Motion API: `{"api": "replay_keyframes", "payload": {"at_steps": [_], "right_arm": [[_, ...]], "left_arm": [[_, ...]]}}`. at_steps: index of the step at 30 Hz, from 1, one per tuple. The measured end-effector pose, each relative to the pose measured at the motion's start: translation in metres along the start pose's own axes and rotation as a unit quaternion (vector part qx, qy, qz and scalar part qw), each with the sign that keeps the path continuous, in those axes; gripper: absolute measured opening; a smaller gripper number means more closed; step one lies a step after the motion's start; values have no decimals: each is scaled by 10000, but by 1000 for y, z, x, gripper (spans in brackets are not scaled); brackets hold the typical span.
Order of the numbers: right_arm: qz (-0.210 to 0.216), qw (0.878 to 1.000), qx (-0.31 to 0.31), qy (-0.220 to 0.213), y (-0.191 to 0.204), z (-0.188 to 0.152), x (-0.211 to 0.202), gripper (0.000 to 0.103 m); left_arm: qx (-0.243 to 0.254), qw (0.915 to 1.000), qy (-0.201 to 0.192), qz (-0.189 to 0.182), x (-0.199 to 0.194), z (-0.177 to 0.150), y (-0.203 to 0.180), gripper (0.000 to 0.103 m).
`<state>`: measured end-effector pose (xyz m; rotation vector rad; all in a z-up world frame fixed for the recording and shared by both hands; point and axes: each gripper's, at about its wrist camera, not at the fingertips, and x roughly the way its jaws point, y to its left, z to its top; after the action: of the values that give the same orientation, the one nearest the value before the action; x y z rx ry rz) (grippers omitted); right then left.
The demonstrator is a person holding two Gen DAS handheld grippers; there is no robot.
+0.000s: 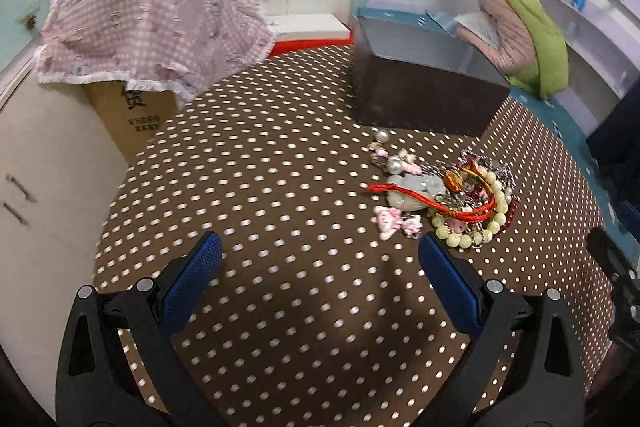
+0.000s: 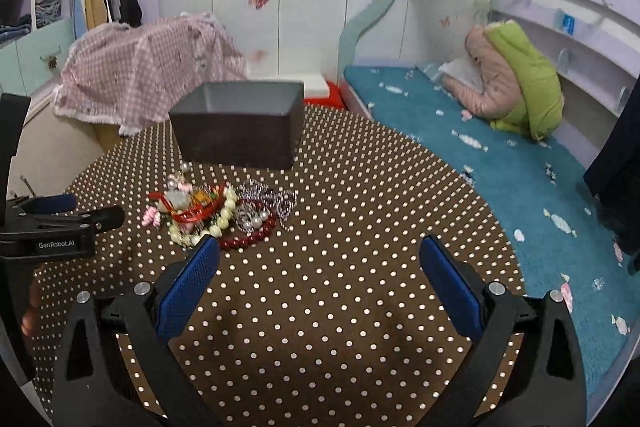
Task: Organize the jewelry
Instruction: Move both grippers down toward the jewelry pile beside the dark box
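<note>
A tangled pile of jewelry (image 1: 444, 197) lies on the brown polka-dot tablecloth (image 1: 260, 187): pale bead bracelet (image 1: 472, 233), red cord (image 1: 424, 197), jade pendant, pink charms, pearls. In the right wrist view the same jewelry pile (image 2: 220, 209) also shows a dark red bead bracelet (image 2: 250, 237) and silver chains (image 2: 276, 201). An open dark box (image 1: 424, 95) stands just behind the pile; its grey inside shows in the right view (image 2: 240, 123). My left gripper (image 1: 320, 247) hovers open, left of the pile. My right gripper (image 2: 320, 249) is open, right of the pile, nothing held.
A cardboard box (image 1: 132, 111) draped with pink checked cloth (image 1: 152, 23) stands beyond the table's left edge. A bed with a blue cover (image 2: 480, 163) and pink and green bedding (image 2: 512, 83) lies to the right. The left gripper's body (image 2: 44, 227) shows at the right view's left edge.
</note>
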<state>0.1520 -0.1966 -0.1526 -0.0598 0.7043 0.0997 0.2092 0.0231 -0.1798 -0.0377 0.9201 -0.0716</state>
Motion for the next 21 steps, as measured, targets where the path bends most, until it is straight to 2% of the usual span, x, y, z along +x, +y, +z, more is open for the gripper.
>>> {"api": "replay_keyframes", "payload": {"at_steps": [4, 6, 7, 17, 21], "right_arm": [[91, 9998, 17, 164, -4, -1, 10, 96], [118, 9997, 21, 215, -6, -1, 13, 96], [123, 9997, 18, 230, -4, 0, 15, 96], [296, 9987, 86, 417, -6, 0, 23, 96], [324, 9984, 73, 466, -2, 3, 27, 96]], "left_arm": [[334, 9994, 115, -13, 14, 0, -13, 97], [436, 9990, 129, -3, 20, 2, -21, 86], [468, 9987, 195, -40, 24, 3, -22, 70], [655, 9976, 207, -19, 37, 8, -32, 68], [701, 9974, 138, -40, 38, 10, -31, 54]]}}
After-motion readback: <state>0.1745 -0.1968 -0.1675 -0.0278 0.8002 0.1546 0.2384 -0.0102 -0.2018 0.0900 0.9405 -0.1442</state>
